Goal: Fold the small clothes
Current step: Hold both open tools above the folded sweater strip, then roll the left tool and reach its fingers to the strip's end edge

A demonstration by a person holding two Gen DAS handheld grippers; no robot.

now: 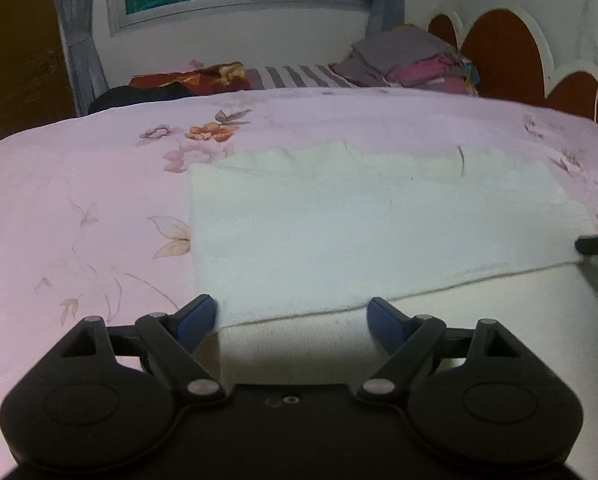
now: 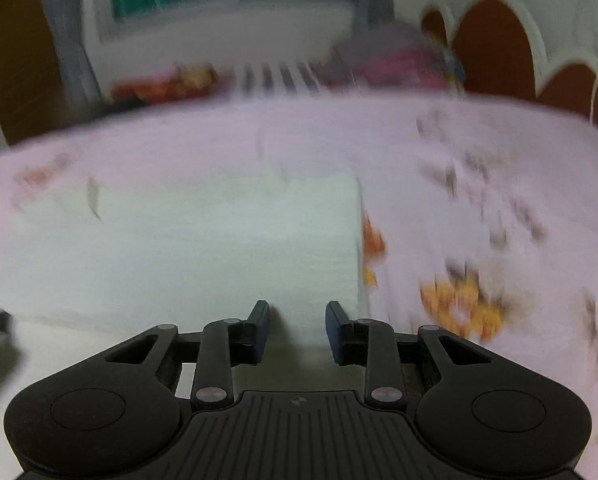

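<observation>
Around the pale white folded cloth [image 1: 379, 224], lying flat on the pink floral-printed bed cover [image 1: 79, 208], open bedding is left to its left, right and far side. Beyond the cloth, the far edge of the bed is blocked by a stack of grey and pink folded clothes [image 1: 411, 60], a red-orange bundle [image 1: 187, 78] and the scalloped brown headboard [image 1: 499, 52].

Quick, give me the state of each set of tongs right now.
Left tongs: open wide over the near edge of the white cloth, gripping nothing.
Right tongs: partly open over the cloth's near right corner, nothing between the pads.
</observation>
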